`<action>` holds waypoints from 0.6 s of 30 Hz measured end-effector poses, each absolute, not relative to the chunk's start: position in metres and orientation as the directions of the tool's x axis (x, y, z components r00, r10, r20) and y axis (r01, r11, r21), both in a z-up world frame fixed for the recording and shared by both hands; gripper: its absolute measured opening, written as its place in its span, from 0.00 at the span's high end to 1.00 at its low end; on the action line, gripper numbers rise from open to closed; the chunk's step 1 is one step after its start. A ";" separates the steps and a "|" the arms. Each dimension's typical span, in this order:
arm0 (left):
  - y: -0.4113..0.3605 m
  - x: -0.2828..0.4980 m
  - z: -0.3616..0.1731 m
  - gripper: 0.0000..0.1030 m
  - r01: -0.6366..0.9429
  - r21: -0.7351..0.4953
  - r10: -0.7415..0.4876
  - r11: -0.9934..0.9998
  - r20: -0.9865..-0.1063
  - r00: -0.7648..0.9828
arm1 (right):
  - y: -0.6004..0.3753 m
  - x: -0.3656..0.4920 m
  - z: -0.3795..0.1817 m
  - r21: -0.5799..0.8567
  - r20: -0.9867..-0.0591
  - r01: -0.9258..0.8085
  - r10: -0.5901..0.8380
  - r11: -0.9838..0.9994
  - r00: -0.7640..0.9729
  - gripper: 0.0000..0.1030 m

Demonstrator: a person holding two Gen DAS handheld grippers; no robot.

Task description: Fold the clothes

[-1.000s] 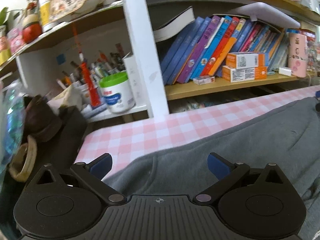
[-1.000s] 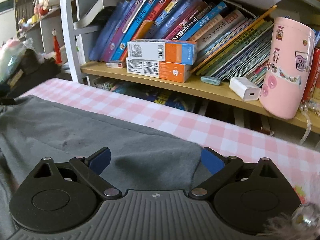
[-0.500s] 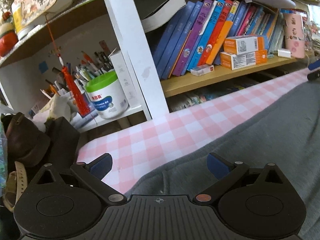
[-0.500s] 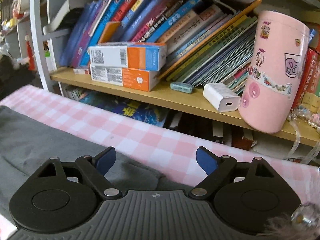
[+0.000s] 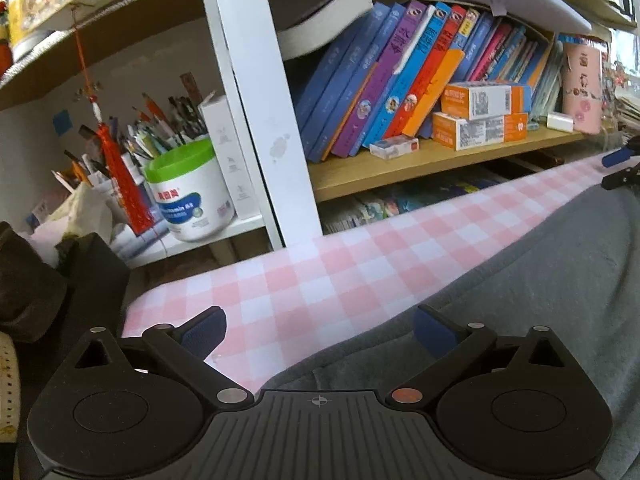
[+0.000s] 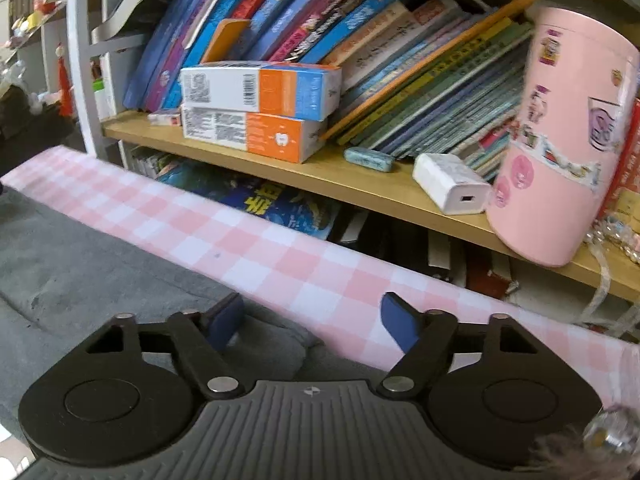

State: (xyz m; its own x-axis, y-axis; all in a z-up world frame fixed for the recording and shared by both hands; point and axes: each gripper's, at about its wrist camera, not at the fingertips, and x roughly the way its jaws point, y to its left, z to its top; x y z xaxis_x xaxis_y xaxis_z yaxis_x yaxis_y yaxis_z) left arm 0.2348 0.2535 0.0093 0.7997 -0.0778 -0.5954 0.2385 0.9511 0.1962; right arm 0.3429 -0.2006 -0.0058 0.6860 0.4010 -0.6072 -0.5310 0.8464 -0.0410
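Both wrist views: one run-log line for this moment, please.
left gripper: open, over grey garment edge | right gripper: open, at garment corner | nothing gripped

A bench covered in pink-and-white checked cloth (image 5: pixel 320 280) runs just in front of the bookshelf (image 5: pixel 420 160). A grey garment (image 5: pixel 520 300) lies spread directly on it, short of the bookshelf-side edge.

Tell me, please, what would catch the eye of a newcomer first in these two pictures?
Most striking is the grey garment, spread over the pink checked tablecloth, with the open left gripper and open right gripper low at its far edge. Behind stands a crowded bookshelf: leaning colourful books, two stacked orange and white boxes, and a pink sticker-covered cup at the right.
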 end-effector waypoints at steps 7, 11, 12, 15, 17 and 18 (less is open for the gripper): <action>0.252 0.241 -0.003 0.05 0.298 0.211 -0.089 0.931 -0.658 0.747 | -0.201 0.343 -0.009 -0.038 -0.646 -0.588 0.429 0.808 0.632 0.31; 0.256 0.246 -0.007 0.06 0.299 0.172 -0.104 0.939 -0.686 0.721 | -0.207 0.342 -0.010 -0.002 -0.656 -0.601 0.452 0.799 0.604 0.31; 0.257 0.247 -0.008 0.07 0.295 0.157 -0.109 0.943 -0.690 0.715 | -0.208 0.342 -0.010 0.005 -0.657 -0.602 0.456 0.798 0.600 0.31; 0.262 0.251 -0.009 0.13 0.285 0.104 -0.132 0.953 -0.703 0.698 | -0.210 0.342 -0.011 0.032 -0.658 -0.590 0.461 0.807 0.596 0.33; 0.266 0.252 -0.008 0.16 0.273 0.049 -0.157 0.961 -0.715 0.681 | -0.211 0.341 -0.011 0.041 -0.658 -0.589 0.465 0.807 0.592 0.36; 0.268 0.253 -0.009 0.16 0.258 0.025 -0.161 0.966 -0.722 0.673 | -0.211 0.340 -0.011 0.042 -0.659 -0.592 0.468 0.805 0.589 0.39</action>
State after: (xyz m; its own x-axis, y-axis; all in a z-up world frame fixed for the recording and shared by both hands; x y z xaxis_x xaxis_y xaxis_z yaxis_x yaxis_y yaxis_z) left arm 0.2532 0.2678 -0.0087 0.6731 -0.1607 -0.7219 0.2577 0.9659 0.0253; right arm 0.3396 -0.2107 -0.0109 0.5892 0.4676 -0.6589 -0.5919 0.8049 0.0420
